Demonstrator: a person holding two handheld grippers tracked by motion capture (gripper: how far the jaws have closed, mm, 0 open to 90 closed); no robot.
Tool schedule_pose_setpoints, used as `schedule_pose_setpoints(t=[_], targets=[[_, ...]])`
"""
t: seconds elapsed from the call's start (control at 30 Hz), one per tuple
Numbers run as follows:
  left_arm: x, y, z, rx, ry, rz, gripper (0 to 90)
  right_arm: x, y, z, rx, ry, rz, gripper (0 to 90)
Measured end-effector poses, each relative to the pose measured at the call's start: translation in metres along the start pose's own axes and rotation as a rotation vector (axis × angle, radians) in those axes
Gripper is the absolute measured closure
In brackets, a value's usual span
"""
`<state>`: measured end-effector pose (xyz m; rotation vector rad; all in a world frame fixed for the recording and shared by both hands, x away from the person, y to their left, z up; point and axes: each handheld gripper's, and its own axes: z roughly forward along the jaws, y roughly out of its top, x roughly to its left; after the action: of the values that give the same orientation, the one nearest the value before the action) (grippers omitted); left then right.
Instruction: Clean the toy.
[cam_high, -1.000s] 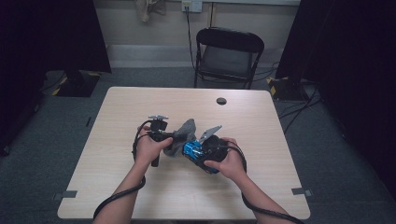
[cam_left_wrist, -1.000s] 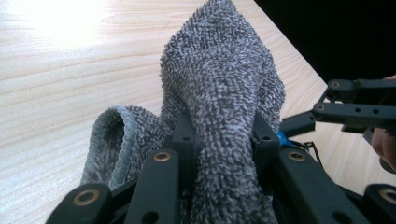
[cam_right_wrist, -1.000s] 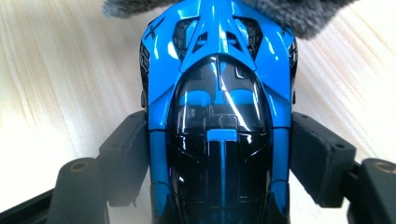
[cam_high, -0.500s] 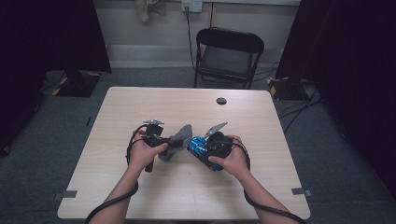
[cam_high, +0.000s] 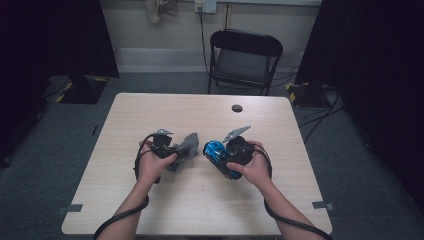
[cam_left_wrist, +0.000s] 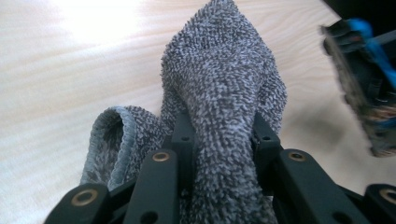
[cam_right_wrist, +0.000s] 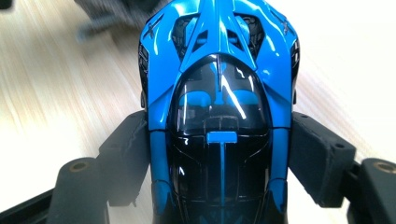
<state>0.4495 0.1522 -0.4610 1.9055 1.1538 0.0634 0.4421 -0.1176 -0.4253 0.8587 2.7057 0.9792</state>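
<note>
- Grey cloth sits clamped between the jaws of the left gripper, trailing onto the desk.
- Blue toy car sits gripped between the jaws of the right gripper, just beside the cloth, apart.

The left tongs with the grey cloth and the right tongs with the blue car, close together earlier, now sit apart with a gap between them.
</note>
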Motion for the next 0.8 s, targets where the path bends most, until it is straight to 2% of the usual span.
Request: schedule_pose_setpoints(t=[0.03, 0.13, 0.17, 0.27, 0.37, 0.5, 0.8], targets=[[-0.003, 0.0, 0.003, -0.006, -0.017, 0.009, 69.8, 0.001, 0.003, 0.0, -0.005, 0.01, 0.001, 27.3], [-0.015, -0.001, 0.012, 0.001, -0.075, 0.046, 69.8, 0.001, 0.007, 0.0, -0.009, 0.005, 0.009, 27.2], [-0.019, -0.001, 0.014, 0.002, -0.094, 0.047, 69.8, 0.0, 0.008, 0.001, -0.009, -0.002, 0.009, 27.3], [-0.027, -0.001, 0.018, 0.012, -0.123, 0.072, 69.8, -0.003, 0.009, 0.002, -0.013, -0.003, 0.024, 27.3], [-0.032, -0.002, 0.022, 0.038, -0.141, 0.098, 69.8, -0.004, 0.011, 0.002, -0.014, -0.002, 0.027, 27.3], [-0.038, -0.006, 0.025, 0.046, -0.162, 0.099, 69.9, -0.006, 0.014, 0.001, -0.007, -0.008, 0.032, 27.3], [-0.051, -0.021, 0.039, 0.111, -0.197, 0.114, 69.9, -0.008, 0.017, 0.003, -0.016, -0.006, 0.063, 27.3]])
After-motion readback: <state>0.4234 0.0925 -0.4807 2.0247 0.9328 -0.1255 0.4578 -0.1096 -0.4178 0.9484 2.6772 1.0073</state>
